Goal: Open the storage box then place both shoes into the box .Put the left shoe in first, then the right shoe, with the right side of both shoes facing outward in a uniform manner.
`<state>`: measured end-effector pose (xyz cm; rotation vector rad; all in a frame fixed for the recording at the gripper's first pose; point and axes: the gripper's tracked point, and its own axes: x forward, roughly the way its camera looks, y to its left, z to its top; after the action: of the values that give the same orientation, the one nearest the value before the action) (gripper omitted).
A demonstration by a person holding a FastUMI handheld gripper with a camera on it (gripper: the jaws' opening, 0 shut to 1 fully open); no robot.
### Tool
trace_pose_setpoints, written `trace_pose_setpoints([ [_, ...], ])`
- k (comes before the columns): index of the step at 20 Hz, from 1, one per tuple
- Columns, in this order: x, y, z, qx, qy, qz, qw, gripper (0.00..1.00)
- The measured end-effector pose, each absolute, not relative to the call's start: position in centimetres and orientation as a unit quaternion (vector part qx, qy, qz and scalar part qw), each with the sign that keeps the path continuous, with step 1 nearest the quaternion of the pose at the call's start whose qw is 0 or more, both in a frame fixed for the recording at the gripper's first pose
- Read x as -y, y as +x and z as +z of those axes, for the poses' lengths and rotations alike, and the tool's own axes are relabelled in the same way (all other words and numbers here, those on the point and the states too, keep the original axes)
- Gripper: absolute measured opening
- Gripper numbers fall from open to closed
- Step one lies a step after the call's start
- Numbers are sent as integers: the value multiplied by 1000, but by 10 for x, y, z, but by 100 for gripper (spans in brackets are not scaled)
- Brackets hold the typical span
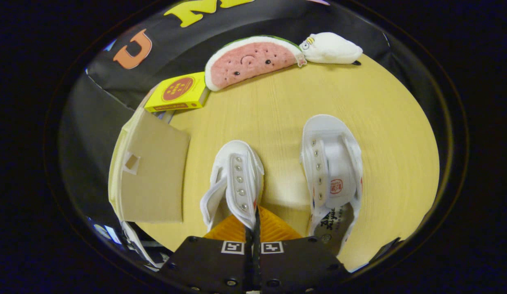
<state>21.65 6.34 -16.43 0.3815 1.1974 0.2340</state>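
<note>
While the left shoe (236, 181) is pinched by its eyelet flap between the closed fingers of the tool (253, 228), the thin hold could slip and the shoe could twist. The right shoe (331, 171) lies on the desk (269, 110) beside it. The storage box (149, 171) is partly cut off; its inside cannot be made out.
</note>
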Motion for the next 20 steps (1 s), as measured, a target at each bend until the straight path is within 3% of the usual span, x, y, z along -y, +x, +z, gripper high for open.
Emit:
trace_pose_setpoints([
  [13,-162,205,13,-465,212,108,853,0],
  [20,-285,219,12,-453,202,111,861,0],
])
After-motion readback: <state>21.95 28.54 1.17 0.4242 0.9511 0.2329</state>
